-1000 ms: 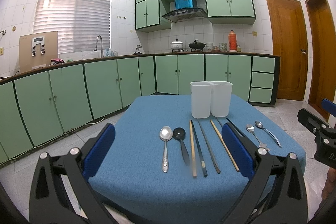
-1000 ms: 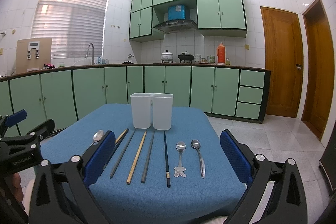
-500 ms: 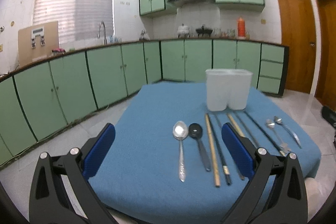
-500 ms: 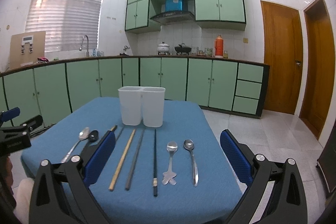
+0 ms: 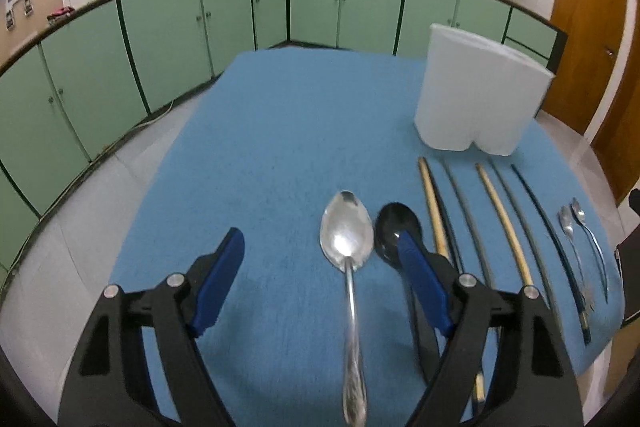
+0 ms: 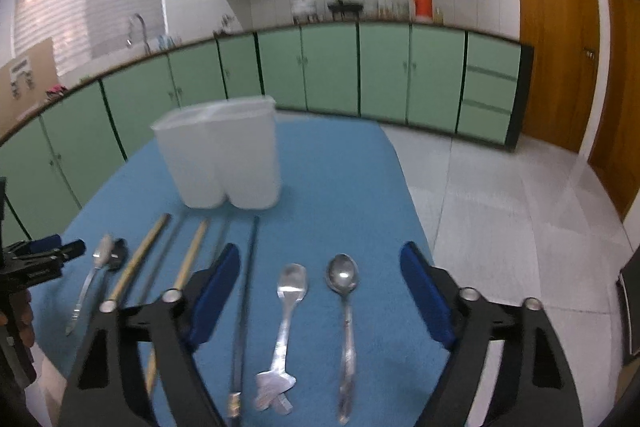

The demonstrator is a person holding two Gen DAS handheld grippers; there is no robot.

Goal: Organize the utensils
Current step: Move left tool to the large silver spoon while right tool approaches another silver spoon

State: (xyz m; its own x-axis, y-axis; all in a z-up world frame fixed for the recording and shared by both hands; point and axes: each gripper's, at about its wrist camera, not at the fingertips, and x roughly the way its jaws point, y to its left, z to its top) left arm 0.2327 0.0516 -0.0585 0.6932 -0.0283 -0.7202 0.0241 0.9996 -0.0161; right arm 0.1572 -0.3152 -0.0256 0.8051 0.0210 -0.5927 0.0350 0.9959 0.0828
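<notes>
A row of utensils lies on the blue table (image 5: 280, 155). My left gripper (image 5: 322, 247) is open, low over the table; a large silver spoon (image 5: 347, 239) lies between its fingers and a black spoon (image 5: 394, 227) sits under its right finger. Chopsticks (image 5: 502, 223) lie to the right. A white two-compartment holder (image 5: 478, 99) stands behind them. My right gripper (image 6: 320, 263) is open over two small silver spoons (image 6: 294, 287) (image 6: 342, 273). The holder shows in the right wrist view too (image 6: 222, 155). The left gripper is visible at that view's left edge (image 6: 40, 255).
Green cabinets (image 5: 180, 23) and a counter run around the room. Tiled floor (image 6: 520, 207) lies right of the table. Wooden doors (image 6: 560, 39) stand at the far right. The table's near edge is just below both grippers.
Both grippers have moved forward and down toward the table. The left now straddles the large silver spoon; the right now hovers over the two small spoons. Both remain open.
</notes>
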